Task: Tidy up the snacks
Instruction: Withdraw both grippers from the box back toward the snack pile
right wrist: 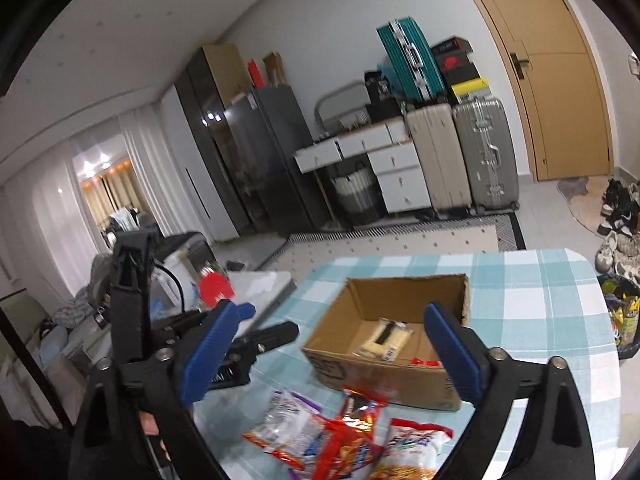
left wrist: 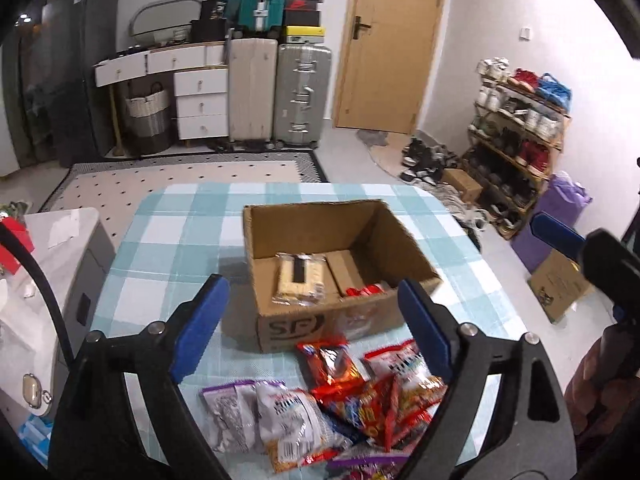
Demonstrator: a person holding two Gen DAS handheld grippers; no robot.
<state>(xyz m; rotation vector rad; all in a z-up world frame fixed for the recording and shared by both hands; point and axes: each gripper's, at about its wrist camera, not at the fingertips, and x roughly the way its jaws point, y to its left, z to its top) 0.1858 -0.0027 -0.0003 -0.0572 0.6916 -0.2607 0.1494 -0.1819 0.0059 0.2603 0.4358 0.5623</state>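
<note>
The left gripper's (left wrist: 312,328) blue fingers (left wrist: 200,324) stand well apart with nothing between them, poised above the near edge of the desk (left wrist: 168,232) and tilted down at the snacks. Off to that side a low grey cabinet (left wrist: 64,248) sits beside the desk, out of play.

Moving right, the loose snack packets (left wrist: 340,408) lie in a heap on the checked cloth, just in front of the cardboard box (left wrist: 332,320): silvery-purple bags to the left, red and orange wrappers overlapping at the middle and right. They are bunched close to the box, which I judge keeps each carry short.

The box itself stands open-topped at the desk's centre, so things can go straight in from above. Inside it a pale wafer pack (left wrist: 298,280) lies flat against the left wall and a red packet (left wrist: 366,291) sits at the near wall, leaving most of the floor bare. Most of the sorting looks still to come.

Furthest right, the right gripper (right wrist: 332,348) is held higher and more level, its fingers (right wrist: 452,356) likewise spread wide and empty, framing the box. Both tools seem ready to pick the next packet from the heap.
</note>
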